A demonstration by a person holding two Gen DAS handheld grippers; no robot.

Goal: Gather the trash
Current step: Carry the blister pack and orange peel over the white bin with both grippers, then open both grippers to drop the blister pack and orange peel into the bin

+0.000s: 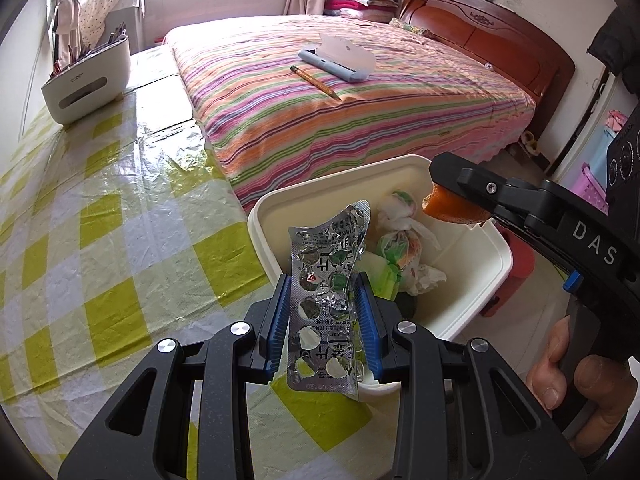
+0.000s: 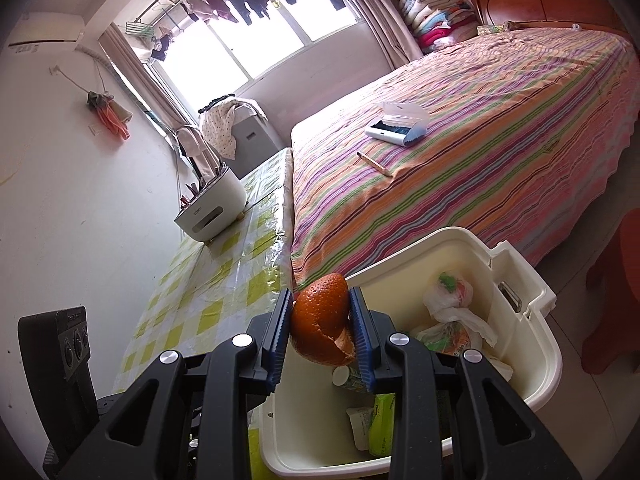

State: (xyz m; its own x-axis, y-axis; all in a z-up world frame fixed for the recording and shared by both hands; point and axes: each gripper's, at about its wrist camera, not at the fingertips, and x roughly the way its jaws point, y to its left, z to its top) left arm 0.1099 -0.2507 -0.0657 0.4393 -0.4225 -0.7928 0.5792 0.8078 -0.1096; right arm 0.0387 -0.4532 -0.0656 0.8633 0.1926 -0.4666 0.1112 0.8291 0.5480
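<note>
My left gripper (image 1: 325,292) is shut on a used silver blister pack (image 1: 326,300), held upright over the near rim of a white trash bin (image 1: 280,196). My right gripper (image 2: 321,316) is shut on a piece of orange peel (image 2: 320,318), held over the same bin (image 2: 532,276). In the left wrist view the right gripper (image 1: 440,192) reaches in from the right above the bin with the peel (image 1: 448,208). The bin holds knotted plastic bags (image 1: 400,240), a small white cup (image 2: 360,428) and green wrappers (image 2: 380,420).
A table with a yellow-checked plastic cover (image 1: 100,220) lies to the left, with a white utensil holder (image 1: 88,80) at its far end. A striped bed (image 1: 340,100) behind carries a pencil (image 1: 316,82) and a grey case (image 1: 332,64). A red stool (image 2: 616,292) stands to the right.
</note>
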